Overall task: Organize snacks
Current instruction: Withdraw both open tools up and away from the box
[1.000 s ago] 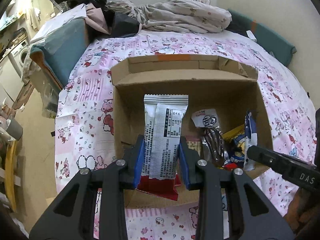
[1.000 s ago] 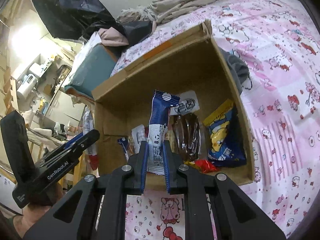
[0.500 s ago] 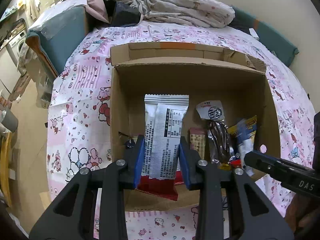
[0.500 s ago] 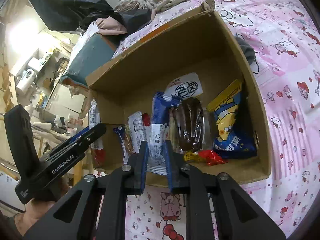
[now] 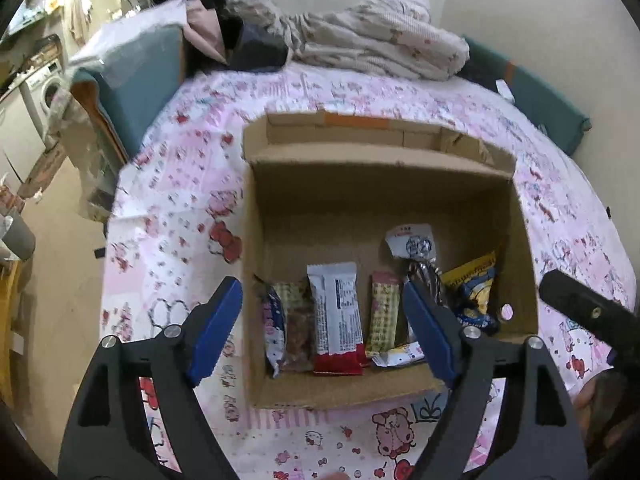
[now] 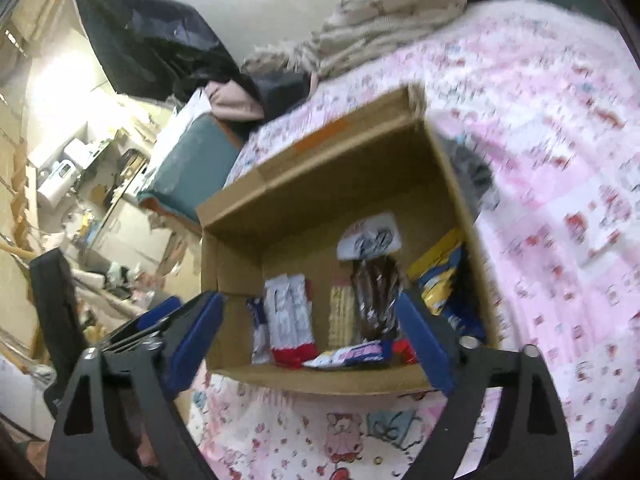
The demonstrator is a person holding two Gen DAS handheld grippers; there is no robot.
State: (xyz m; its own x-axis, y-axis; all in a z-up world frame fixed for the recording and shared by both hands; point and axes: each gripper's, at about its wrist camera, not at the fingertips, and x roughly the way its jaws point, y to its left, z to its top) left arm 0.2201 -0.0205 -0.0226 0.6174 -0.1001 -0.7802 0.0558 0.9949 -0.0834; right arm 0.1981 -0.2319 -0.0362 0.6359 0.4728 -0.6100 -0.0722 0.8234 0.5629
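Both grippers — left gripper [image 5: 322, 328] and right gripper [image 6: 312, 338] — have just sprung wide, nothing between the jaws. We lift straight clear, leaving the silver-and-red bar [image 5: 336, 316] flat by the cardboard box's [image 5: 376, 184] near wall — blue-and-white bar [image 6: 352, 354] alongside.

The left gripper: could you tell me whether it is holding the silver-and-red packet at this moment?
No, the left gripper has just opened wide, and the silver-and-red packet lies in the box untouched by the pads.

L gripper [image 5: 322, 324] & R gripper [image 6: 310, 334] jaws just opened, empty.
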